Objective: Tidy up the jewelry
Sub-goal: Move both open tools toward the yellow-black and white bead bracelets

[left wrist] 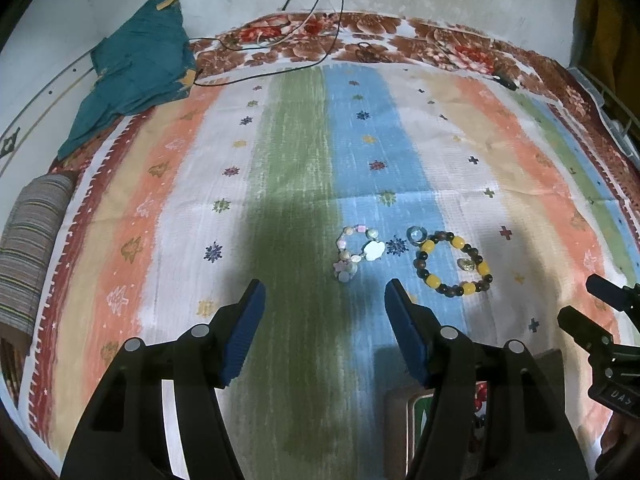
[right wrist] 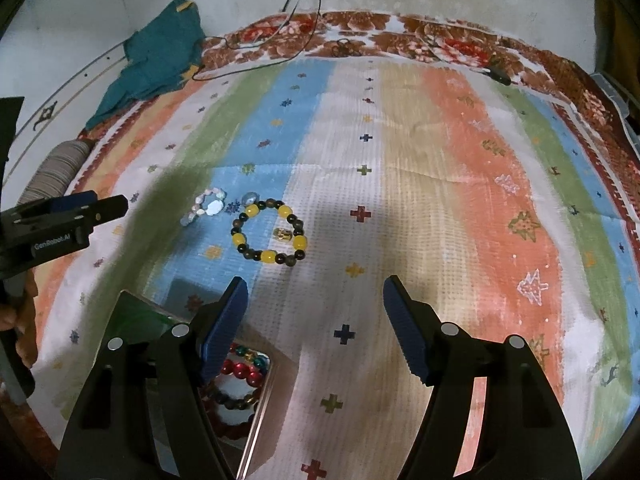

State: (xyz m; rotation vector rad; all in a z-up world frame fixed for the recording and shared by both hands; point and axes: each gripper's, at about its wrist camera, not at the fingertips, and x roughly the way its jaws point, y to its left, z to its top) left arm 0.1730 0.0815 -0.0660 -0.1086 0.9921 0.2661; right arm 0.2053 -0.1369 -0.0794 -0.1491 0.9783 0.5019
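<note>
A yellow-and-dark bead bracelet (left wrist: 452,264) (right wrist: 269,233) lies on the striped cloth, with a small gold charm (left wrist: 466,265) (right wrist: 282,234) inside its ring. A pale pastel bead bracelet (left wrist: 358,254) (right wrist: 205,209) lies left of it, and a clear ring (left wrist: 416,236) (right wrist: 250,198) sits between them. An open metal box (right wrist: 256,408) (left wrist: 396,428) near the front holds red and dark bead bracelets (right wrist: 240,372). My left gripper (left wrist: 324,300) is open and empty, just short of the pastel bracelet. My right gripper (right wrist: 314,294) is open and empty, right of the box.
A teal cloth (left wrist: 136,68) lies at the back left with thin cables (left wrist: 320,20) running over the floral blanket edge. A striped grey roll (left wrist: 32,248) sits at the left edge. The striped cloth (right wrist: 440,200) stretches bare to the right.
</note>
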